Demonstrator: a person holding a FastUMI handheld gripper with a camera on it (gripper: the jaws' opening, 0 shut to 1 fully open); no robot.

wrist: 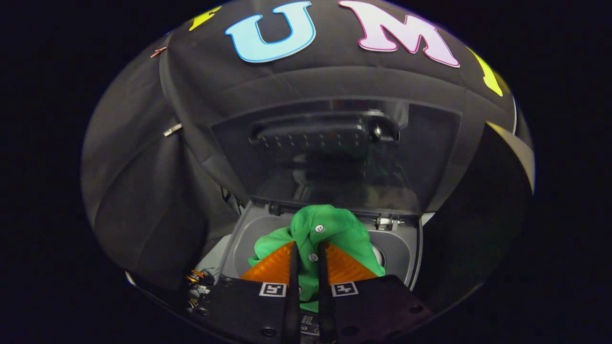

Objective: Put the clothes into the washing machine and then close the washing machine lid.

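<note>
Gripper view: your gripper has its jaws drawn narrow, both fingers pressing a fold of the green shirt.
Shirt place: it hangs bunched just ahead of the fingers, above the washing machine opening, toward 12 o'clock.
Shirt axis: the buttoned strip runs along the fingers, 6 to 12 o'clock.
Lid: the lid stands raised beyond.
Progress: you look about midway; dropping the shirt and closing the lid remain.
</note>
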